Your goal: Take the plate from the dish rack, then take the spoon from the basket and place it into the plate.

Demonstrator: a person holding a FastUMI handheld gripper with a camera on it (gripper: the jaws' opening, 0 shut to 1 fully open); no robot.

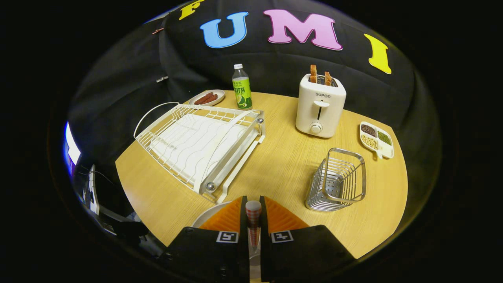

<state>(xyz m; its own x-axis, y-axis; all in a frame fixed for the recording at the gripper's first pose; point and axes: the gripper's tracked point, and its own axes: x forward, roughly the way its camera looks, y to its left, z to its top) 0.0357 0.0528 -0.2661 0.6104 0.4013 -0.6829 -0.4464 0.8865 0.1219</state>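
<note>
Gripper (254,204) clamped on the spoon (253,214), handle pinched between both fingers, right above the plate (206,216) just this side of the dish rack (196,145). Release off-centre and it could clatter off the rim onto the table (283,165).

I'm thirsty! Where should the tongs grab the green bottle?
Probably the bottle around its straight middle, coming in level from the toaster side: it stands upright, and the dish rack crowds its other side. The tongs are now shut on the spoon.
</note>
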